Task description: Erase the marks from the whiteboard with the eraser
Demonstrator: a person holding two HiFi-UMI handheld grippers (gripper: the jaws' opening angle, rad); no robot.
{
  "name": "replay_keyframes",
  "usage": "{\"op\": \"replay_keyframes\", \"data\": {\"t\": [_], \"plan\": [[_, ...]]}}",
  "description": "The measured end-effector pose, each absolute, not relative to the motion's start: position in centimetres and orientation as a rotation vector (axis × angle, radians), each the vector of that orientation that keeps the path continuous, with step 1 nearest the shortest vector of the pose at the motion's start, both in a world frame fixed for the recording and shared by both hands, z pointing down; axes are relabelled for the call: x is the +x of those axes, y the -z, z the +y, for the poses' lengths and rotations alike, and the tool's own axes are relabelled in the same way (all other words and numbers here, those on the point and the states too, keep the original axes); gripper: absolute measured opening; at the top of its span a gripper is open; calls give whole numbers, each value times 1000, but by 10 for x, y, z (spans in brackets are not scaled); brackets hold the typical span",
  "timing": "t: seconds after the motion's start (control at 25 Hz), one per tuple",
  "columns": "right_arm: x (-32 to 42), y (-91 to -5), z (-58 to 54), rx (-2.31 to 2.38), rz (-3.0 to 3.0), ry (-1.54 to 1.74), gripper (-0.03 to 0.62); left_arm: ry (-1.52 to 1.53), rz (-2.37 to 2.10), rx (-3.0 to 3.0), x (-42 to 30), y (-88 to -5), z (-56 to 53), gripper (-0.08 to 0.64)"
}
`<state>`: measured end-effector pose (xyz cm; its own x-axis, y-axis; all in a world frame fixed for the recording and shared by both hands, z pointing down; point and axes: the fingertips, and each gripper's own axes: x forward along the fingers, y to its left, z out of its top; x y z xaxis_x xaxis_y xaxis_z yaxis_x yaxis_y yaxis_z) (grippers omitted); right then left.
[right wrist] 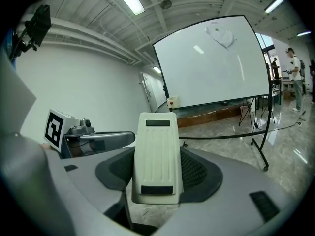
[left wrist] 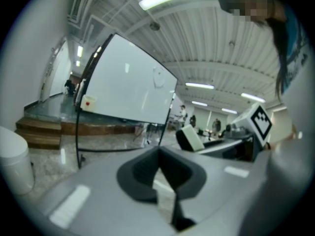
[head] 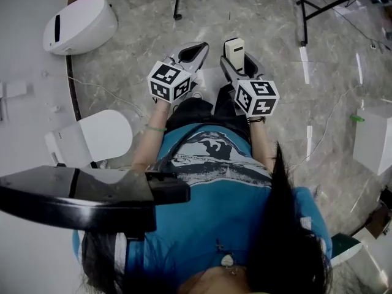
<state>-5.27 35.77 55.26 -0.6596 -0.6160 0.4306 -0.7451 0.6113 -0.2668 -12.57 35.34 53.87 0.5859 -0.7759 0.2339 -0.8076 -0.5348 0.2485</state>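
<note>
Right gripper view: my right gripper [right wrist: 157, 176] is clamped on the eraser [right wrist: 156, 151], which sticks out past the jaw tips. The whiteboard [right wrist: 211, 65] is on its stand well away at 1 o'clock, with a faint mark [right wrist: 220, 33] near its top edge. My left gripper [left wrist: 158, 168] has its jaws together with nothing between them. It sits near the right one, at its 9 o'clock.

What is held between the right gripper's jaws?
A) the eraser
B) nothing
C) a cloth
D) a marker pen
A: in the right gripper view, the right gripper has its jaws closed on the cream eraser, whose sides press against both dark pads.
</note>
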Motion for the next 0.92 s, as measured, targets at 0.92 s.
{"op": "replay_keyframes", "data": {"t": [0.92], "plan": [[-50,-545,359,1125,-2520,-538,262,-105,-1290,2524,-125,-526,354,4]]}}
